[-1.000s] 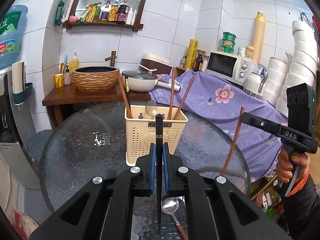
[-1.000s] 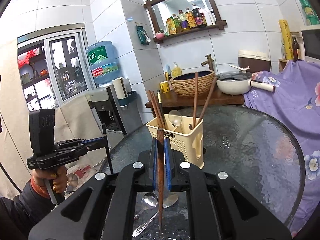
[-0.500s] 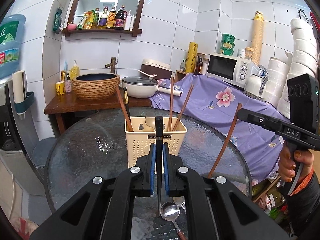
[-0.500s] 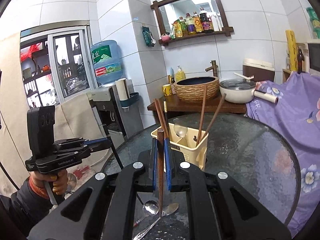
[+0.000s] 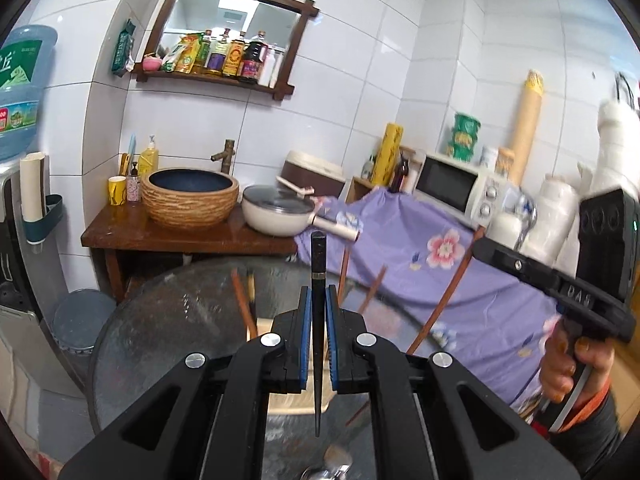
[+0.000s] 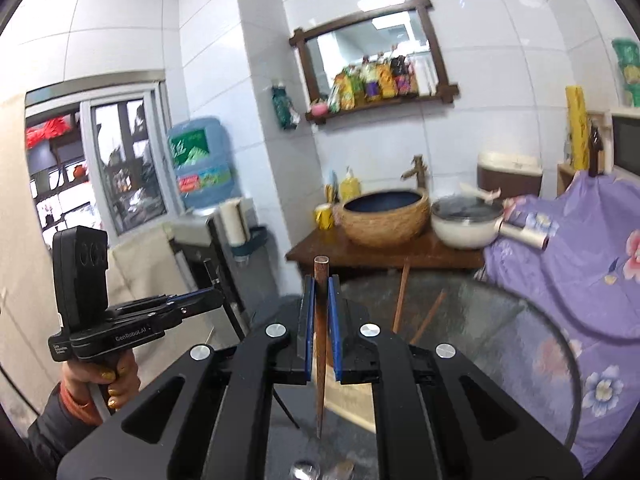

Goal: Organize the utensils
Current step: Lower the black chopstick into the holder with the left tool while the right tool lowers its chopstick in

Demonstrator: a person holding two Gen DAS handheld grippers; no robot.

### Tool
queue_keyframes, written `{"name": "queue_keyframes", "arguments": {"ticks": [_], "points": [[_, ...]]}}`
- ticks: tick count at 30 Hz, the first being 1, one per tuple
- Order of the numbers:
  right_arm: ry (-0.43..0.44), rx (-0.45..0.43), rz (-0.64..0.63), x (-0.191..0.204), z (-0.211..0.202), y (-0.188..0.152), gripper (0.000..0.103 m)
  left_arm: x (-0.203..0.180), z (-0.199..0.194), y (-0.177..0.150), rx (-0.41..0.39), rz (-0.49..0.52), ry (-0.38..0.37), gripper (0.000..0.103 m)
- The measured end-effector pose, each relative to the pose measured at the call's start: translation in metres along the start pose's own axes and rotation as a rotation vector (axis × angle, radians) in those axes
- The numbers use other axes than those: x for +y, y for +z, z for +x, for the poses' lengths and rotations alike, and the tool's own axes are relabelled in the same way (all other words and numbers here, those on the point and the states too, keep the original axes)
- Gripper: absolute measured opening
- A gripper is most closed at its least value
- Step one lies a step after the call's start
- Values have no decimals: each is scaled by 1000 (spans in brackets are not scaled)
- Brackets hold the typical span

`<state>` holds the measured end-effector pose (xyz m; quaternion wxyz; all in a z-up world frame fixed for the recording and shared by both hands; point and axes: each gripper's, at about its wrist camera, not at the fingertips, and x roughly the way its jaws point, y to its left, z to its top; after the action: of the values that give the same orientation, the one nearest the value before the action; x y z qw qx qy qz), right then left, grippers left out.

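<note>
My left gripper (image 5: 318, 308) is shut on a black chopstick (image 5: 318, 264) that stands upright, lifted above the round glass table (image 5: 160, 320). My right gripper (image 6: 319, 304) is shut on a brown chopstick (image 6: 320, 280), also upright and off the table. The cream utensil basket (image 6: 352, 396) sits on the table, mostly hidden behind each gripper's jaws. Several brown chopsticks (image 5: 242, 300) lean in it. In the left wrist view the right gripper (image 5: 480, 244) shows at the right, held by a hand. A spoon (image 5: 328, 468) lies on the glass below.
A wooden side table (image 5: 180, 236) behind the glass table carries a woven basin (image 5: 190, 196) and a lidded white pot (image 5: 276, 212). A purple flowered cloth (image 5: 440, 264) covers a counter with a microwave (image 5: 452, 188) at right. A water dispenser (image 6: 200, 160) and a grey bin (image 5: 80, 320) stand left.
Both grippers have risen with their chopsticks held. The basket and table have dropped lower in both views, and the basket is now largely behind the jaws.
</note>
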<state>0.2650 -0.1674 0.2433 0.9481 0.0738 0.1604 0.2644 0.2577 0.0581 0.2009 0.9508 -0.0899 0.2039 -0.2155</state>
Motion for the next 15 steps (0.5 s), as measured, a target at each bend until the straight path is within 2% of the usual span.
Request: {"name": "queue_keyframes", "arguments": {"ticks": [4,8,11,15], "points": [[-67,-57,-13,1,7,37,8,-6,9,37,-75,28,72,7],[-135,-91,-14,-4,21,53,8,-7,28,52,-81,18,107,7],[-166,-86,3,-12,38,52,8,-5,47,52,-69,-1,117,7],[-189,-50,13,-21,62,33,8,2,65,36,-39,-8,133,7]]}}
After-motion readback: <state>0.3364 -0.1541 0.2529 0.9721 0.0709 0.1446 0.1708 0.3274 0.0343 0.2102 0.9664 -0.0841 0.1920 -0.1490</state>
